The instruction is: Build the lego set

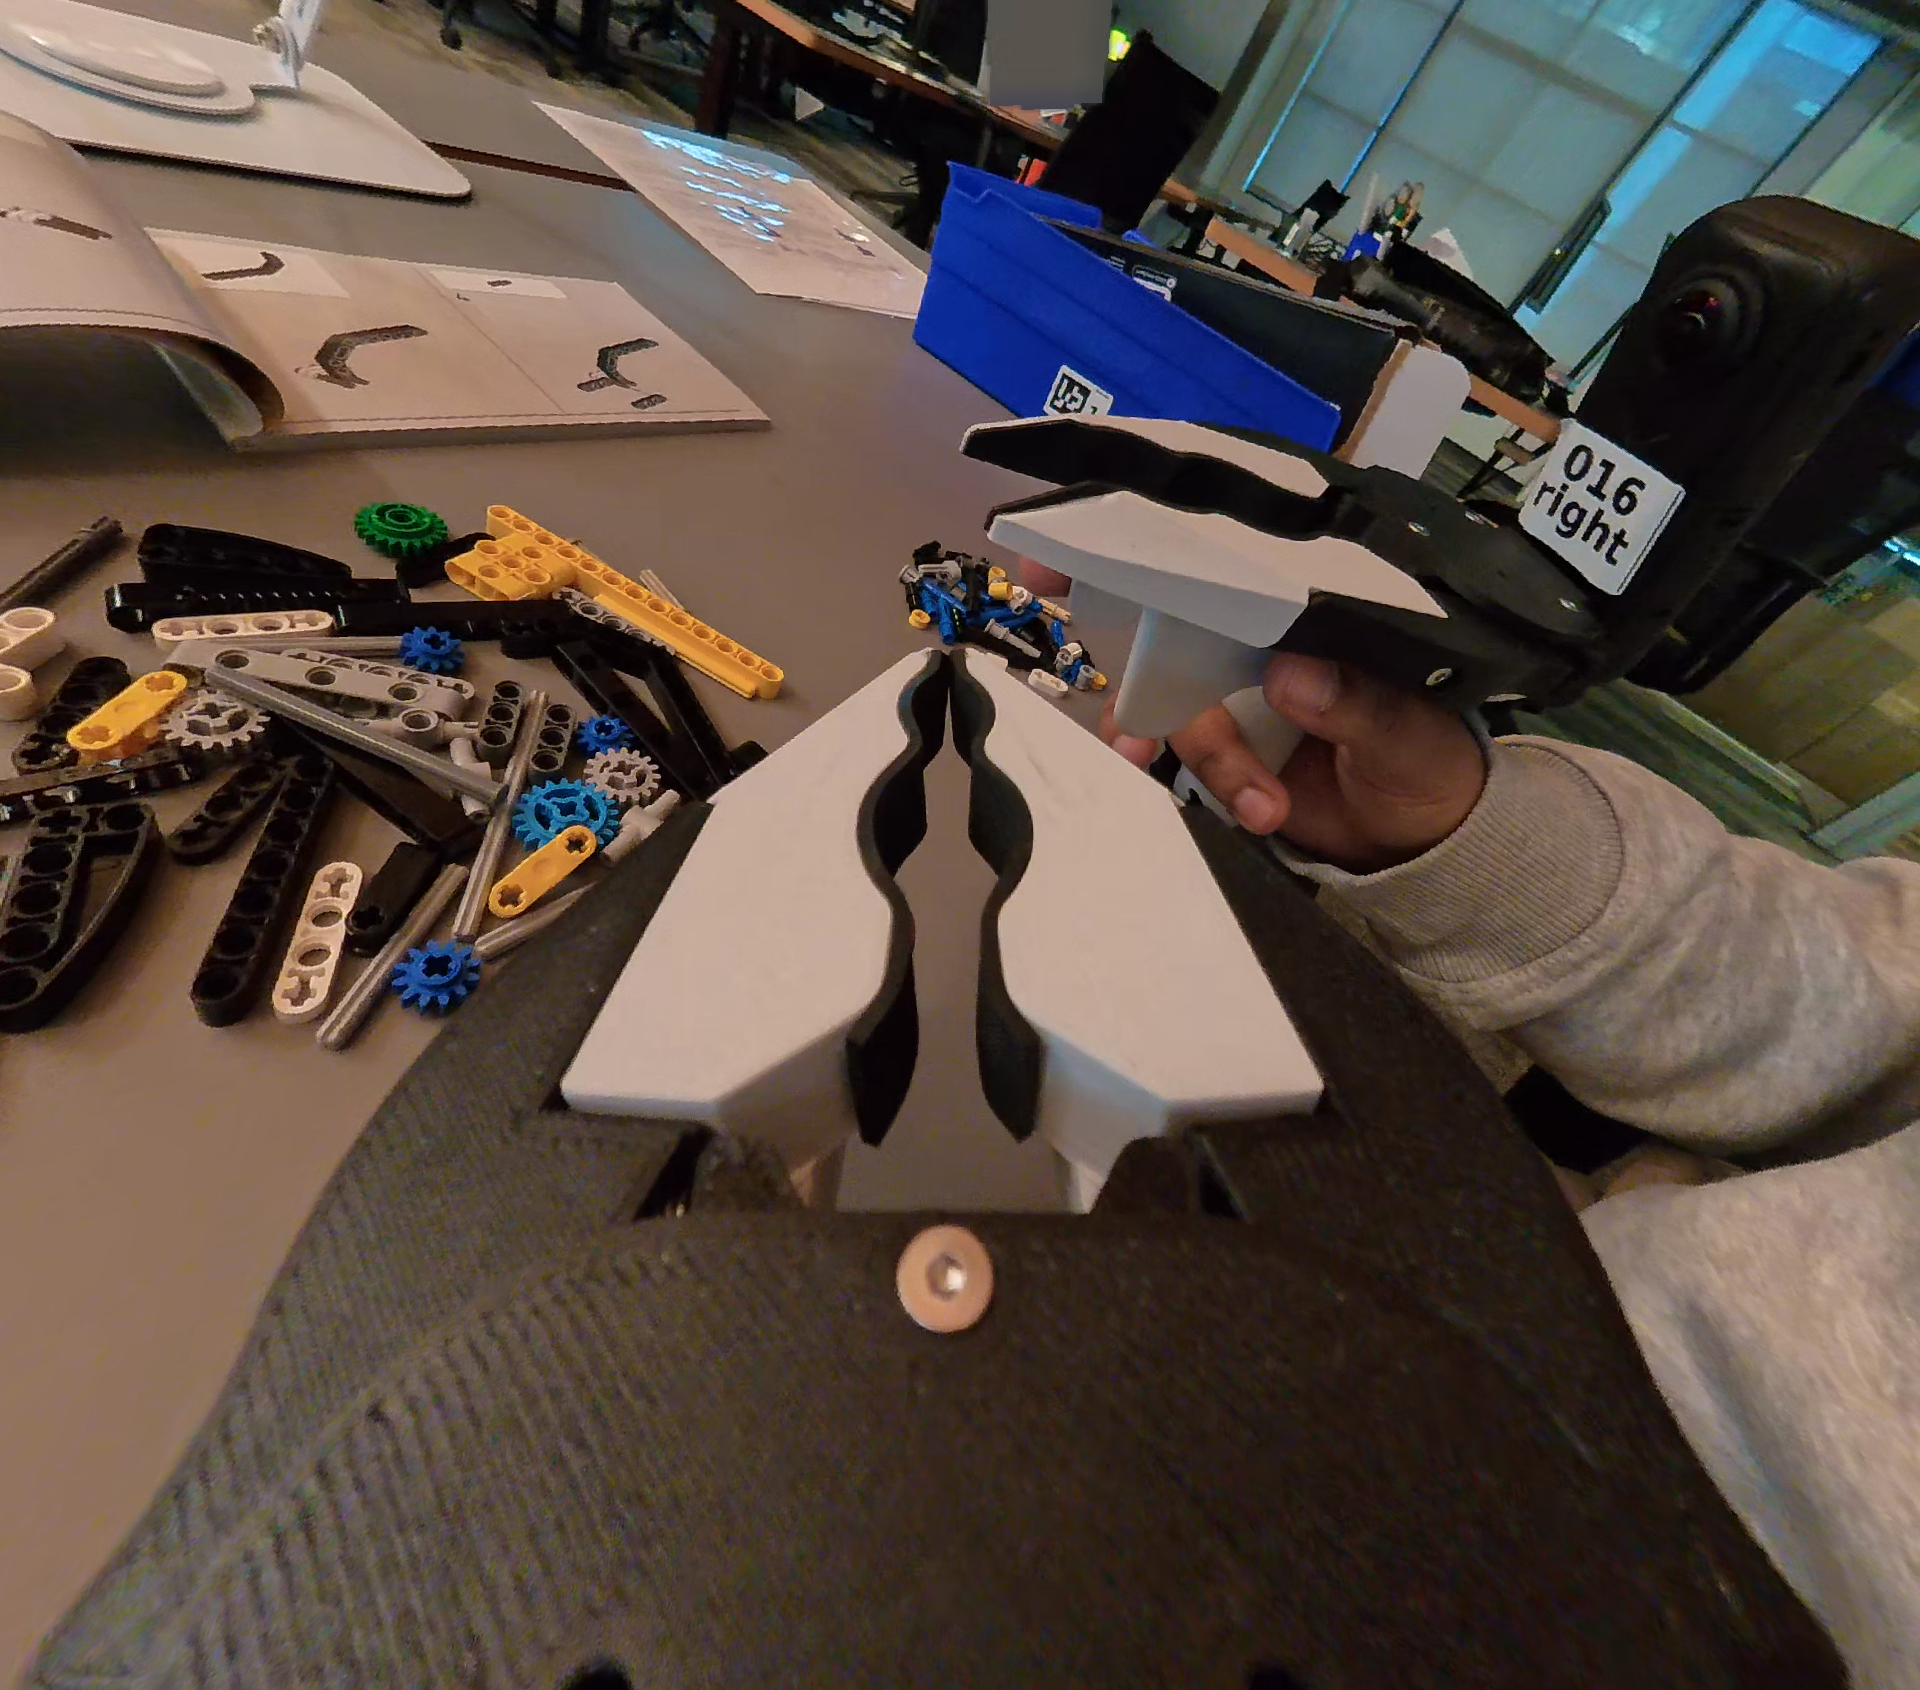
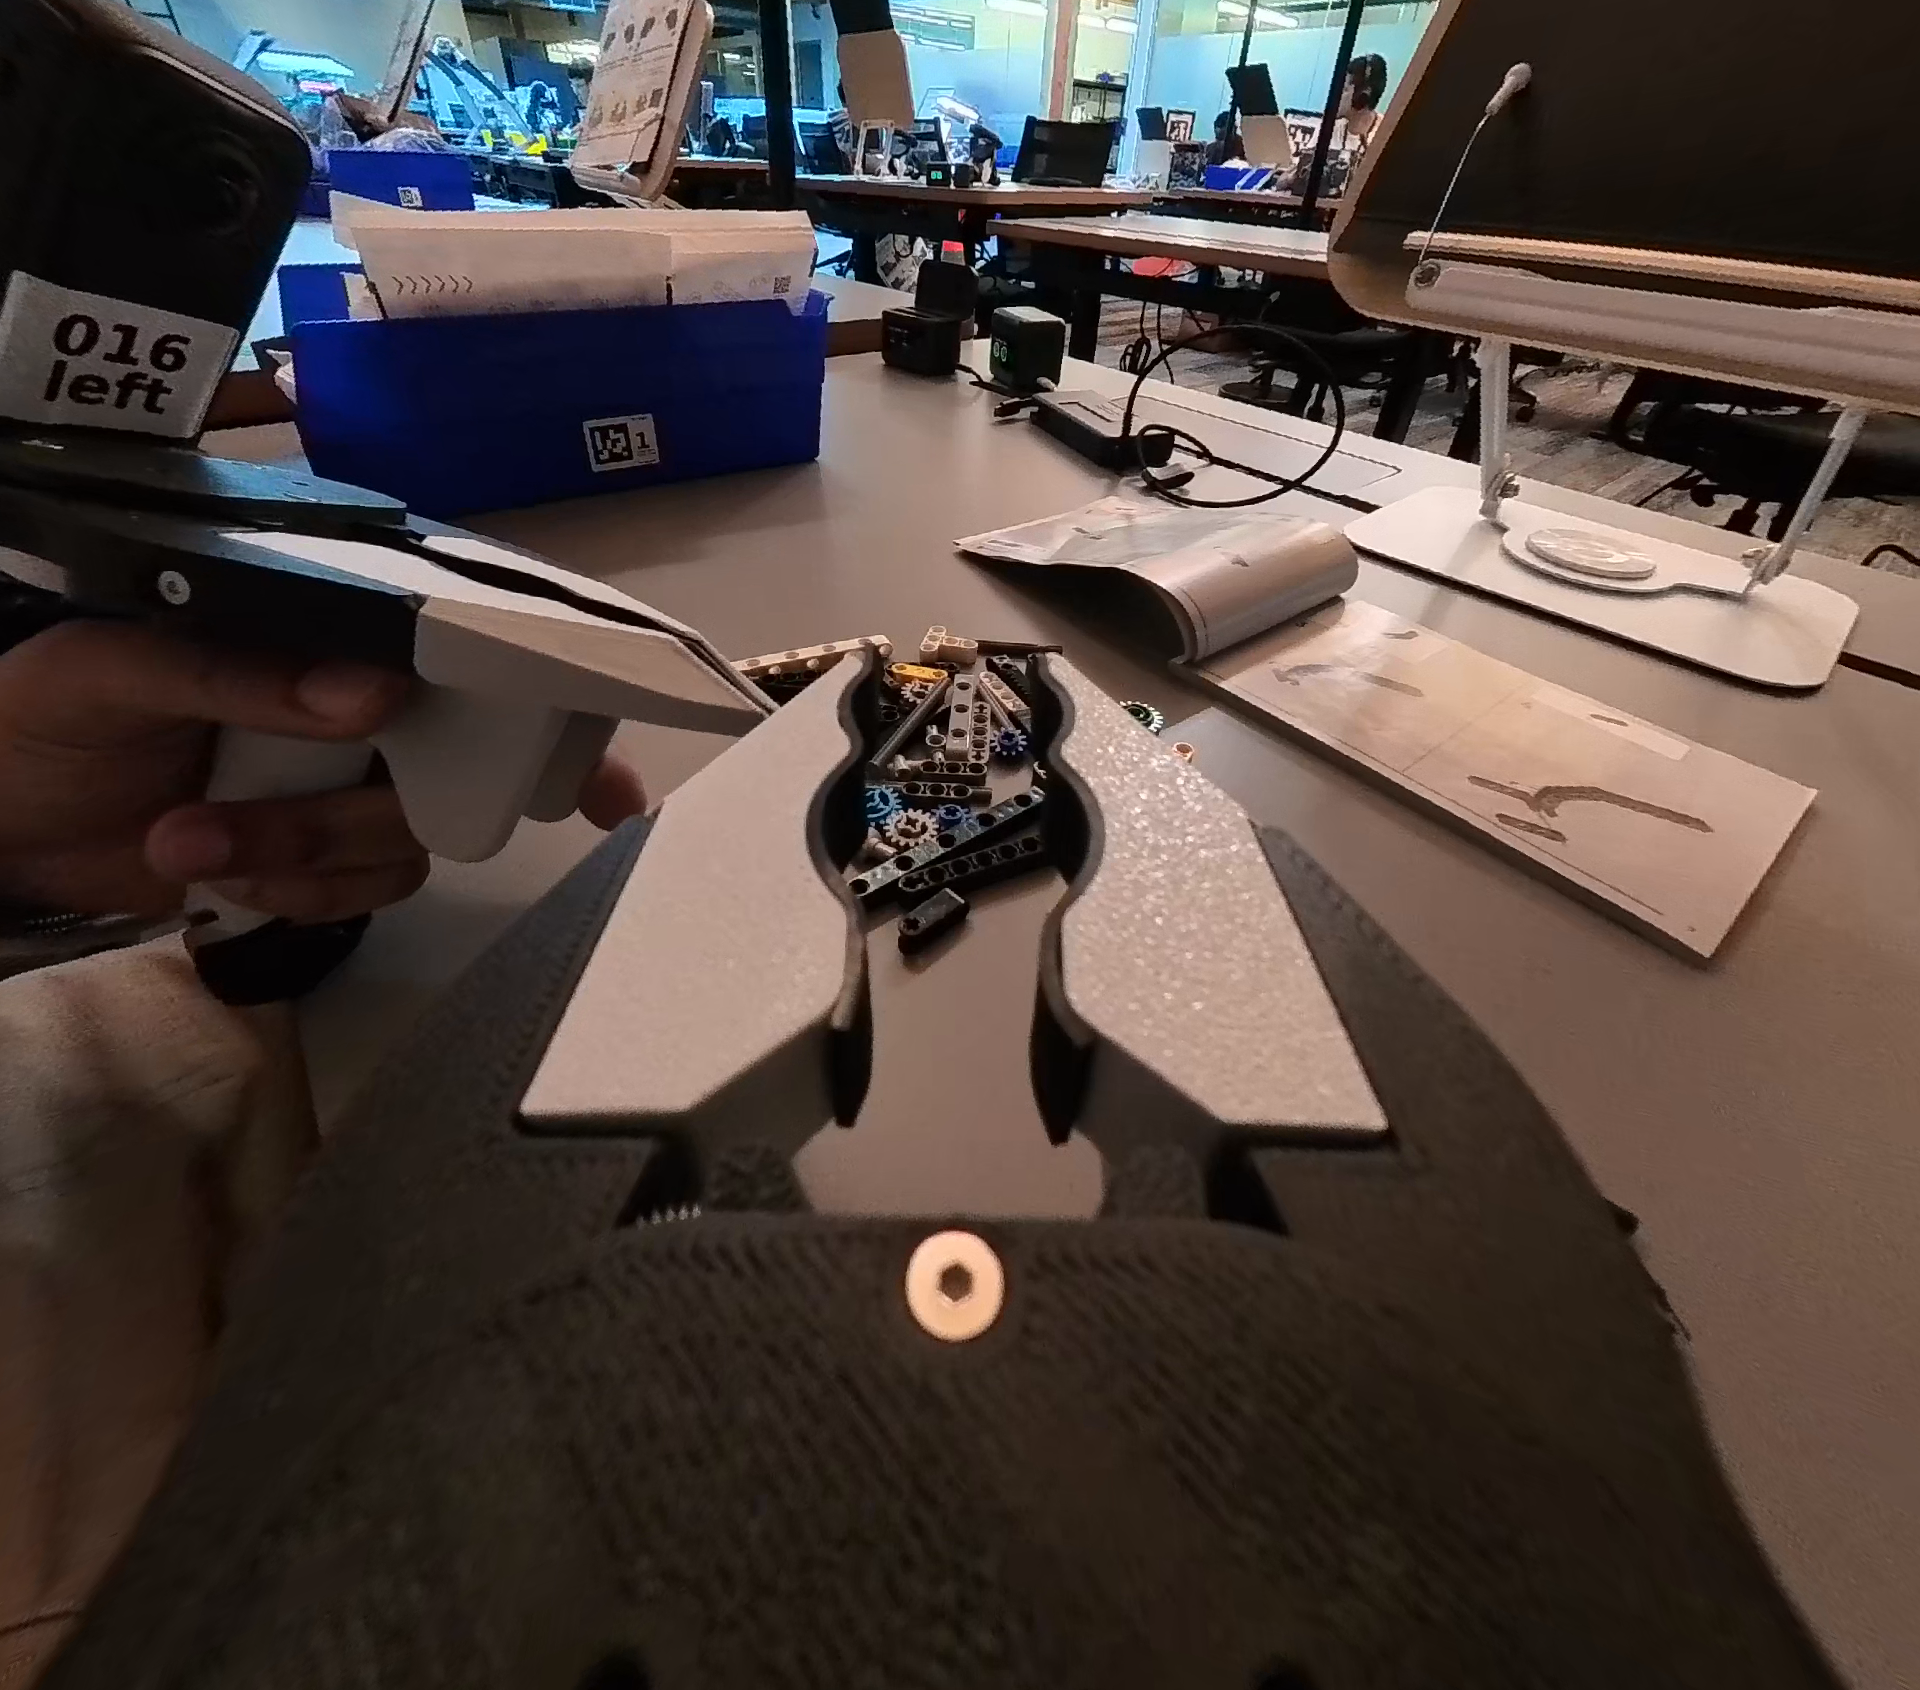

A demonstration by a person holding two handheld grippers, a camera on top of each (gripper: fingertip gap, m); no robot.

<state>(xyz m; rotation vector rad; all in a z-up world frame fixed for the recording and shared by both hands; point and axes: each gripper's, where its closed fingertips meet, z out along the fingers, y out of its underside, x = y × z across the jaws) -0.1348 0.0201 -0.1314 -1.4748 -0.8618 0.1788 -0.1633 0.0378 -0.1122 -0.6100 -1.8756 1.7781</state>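
Loose lego parts [image 1: 343, 736] lie in a pile on the grey table [image 1: 831, 518]: black beams, a long yellow beam [image 1: 623, 591], grey axles, and blue, grey and green gears. A small heap of blue and grey pins [image 1: 992, 612] lies apart to the right. My left gripper [image 1: 948, 659] is shut and empty, with its tips just short of the pin heap. My right gripper [image 2: 956, 666] is open and empty above the table, and the pile [image 2: 956, 793] shows between its fingers. It also shows in the left wrist view [image 1: 987, 482]. The left gripper [image 2: 753, 698] shows at the left of the right wrist view.
An open instruction booklet [image 1: 416, 352] lies behind the pile and shows in the right wrist view [image 2: 1455, 747]. A blue bin [image 1: 1091, 331] with papers stands at the back [image 2: 551, 404]. A white monitor stand [image 2: 1610, 591], a printed sheet [image 1: 748, 206] and cables [image 2: 1195, 435] are on the table. My right fingertips sit around 4 cm from my left ones.
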